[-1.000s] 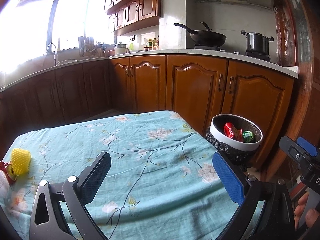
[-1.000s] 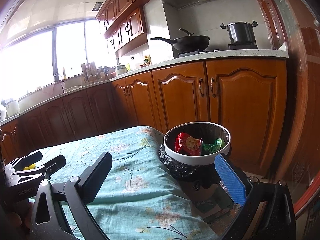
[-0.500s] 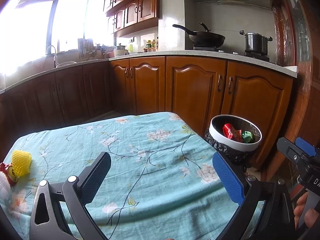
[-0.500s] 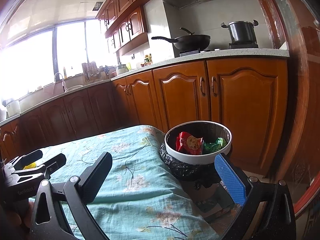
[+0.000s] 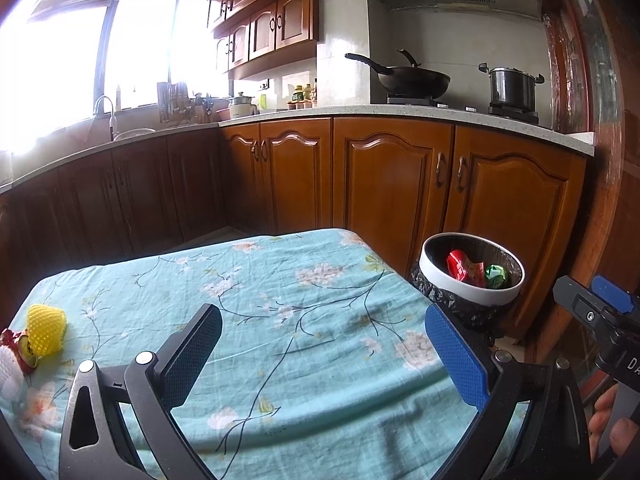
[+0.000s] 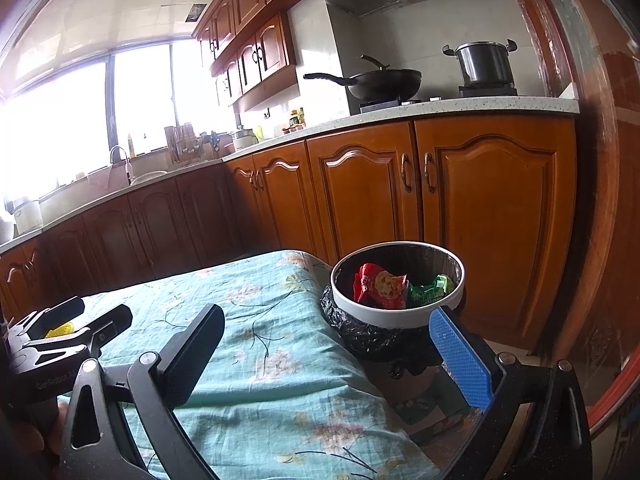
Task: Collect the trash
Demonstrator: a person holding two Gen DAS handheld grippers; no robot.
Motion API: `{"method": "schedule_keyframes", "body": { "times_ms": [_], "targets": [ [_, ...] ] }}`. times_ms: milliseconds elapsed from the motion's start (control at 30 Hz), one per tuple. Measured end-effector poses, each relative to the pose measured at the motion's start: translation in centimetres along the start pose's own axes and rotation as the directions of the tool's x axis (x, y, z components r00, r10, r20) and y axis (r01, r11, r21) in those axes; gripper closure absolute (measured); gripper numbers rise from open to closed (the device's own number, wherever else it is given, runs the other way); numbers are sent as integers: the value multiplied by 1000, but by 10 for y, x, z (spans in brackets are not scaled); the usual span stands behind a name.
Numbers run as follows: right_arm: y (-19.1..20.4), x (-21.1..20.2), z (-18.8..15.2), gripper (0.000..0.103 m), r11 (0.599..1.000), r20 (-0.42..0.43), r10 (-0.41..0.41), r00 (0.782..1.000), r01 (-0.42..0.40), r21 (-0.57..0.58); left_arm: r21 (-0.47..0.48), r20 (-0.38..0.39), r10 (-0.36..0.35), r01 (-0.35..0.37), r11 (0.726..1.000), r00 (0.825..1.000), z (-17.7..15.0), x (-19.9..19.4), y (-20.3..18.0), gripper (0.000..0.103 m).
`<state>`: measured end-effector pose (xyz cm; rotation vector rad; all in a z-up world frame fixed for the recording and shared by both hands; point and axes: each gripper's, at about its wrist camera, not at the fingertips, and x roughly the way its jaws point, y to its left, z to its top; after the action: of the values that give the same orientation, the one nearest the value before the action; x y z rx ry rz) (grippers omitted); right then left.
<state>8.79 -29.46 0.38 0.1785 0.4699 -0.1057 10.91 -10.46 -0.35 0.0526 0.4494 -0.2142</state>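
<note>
Left gripper (image 5: 322, 344) fingers spread wide, nothing between; same for right gripper (image 6: 332, 344), wide and empty. Below both, floral tablecloth (image 5: 280, 304). At the table's right corner, trash bin (image 6: 398, 312), one, black-lined; inside, red wrapper (image 6: 378, 286) and green wrapper (image 6: 428, 290), one each. Far left edge of cloth: yellow foam net (image 5: 46, 328), one, touching a red wrapper scrap (image 5: 18, 350) beside something white, unclear. Between pickups, apparently. Next move likely calls for swinging left to the yellow net, then closing gently on it.
</note>
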Motion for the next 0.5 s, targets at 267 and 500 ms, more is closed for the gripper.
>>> {"method": "schedule_keyframes", "body": {
  "times_ms": [267, 500],
  "targets": [
    [0, 0, 0, 0, 1000, -1, 1, 1000, -1, 2, 3, -5, -13, 13, 1000, 1000, -1, 2, 4, 1],
    [0, 1, 0, 0, 1000, -8, 3, 1000, -3, 4, 3, -5, -20, 20, 1000, 1000, 0, 3, 5, 1]
  ]
}}
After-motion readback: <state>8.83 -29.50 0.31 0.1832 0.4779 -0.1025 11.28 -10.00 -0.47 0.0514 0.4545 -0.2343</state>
